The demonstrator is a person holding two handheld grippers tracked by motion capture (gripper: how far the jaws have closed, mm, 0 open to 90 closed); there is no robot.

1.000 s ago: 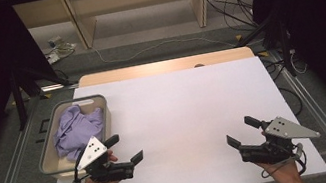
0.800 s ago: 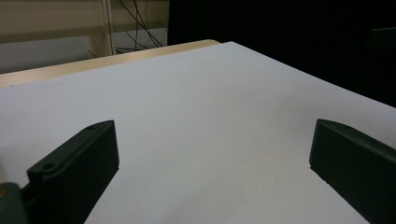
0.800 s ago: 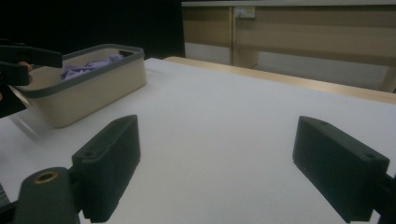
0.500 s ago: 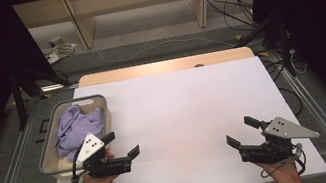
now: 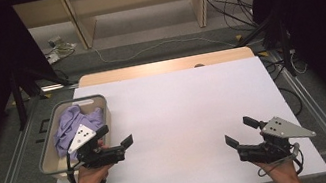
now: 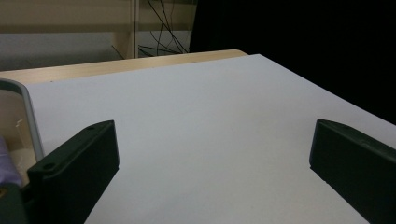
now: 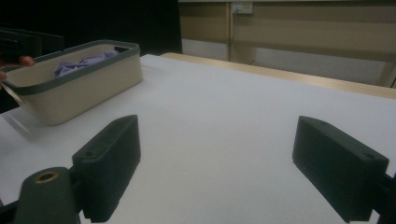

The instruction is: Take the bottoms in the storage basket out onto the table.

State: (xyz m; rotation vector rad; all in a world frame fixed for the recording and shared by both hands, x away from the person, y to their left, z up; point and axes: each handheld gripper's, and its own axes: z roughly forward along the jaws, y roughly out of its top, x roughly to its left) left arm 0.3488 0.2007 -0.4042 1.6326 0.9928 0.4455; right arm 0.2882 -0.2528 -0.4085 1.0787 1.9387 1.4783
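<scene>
Bin: I see the beige plastic bin with a grey rim point(image 5: 51, 162) at the table's left edge.
Cloth: a crumpled lavender cloth point(image 5: 68, 128) lies inside the bin, untouched.
Left gripper: my black left gripper point(image 5: 117, 136) hovers just beside the bin's near right corner, jaws spread wide, holding nothing.
Table: the white table top point(image 5: 180, 114) lies bare between my hands.
Right gripper: my black right gripper point(image 5: 240, 131) sits near the front right, well apart from the bin, jaws wide apart, nothing held.

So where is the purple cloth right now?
In the high view, the purple cloth lies bunched inside the beige bin at the table's left edge, just beyond the left hand-held gripper.
</scene>
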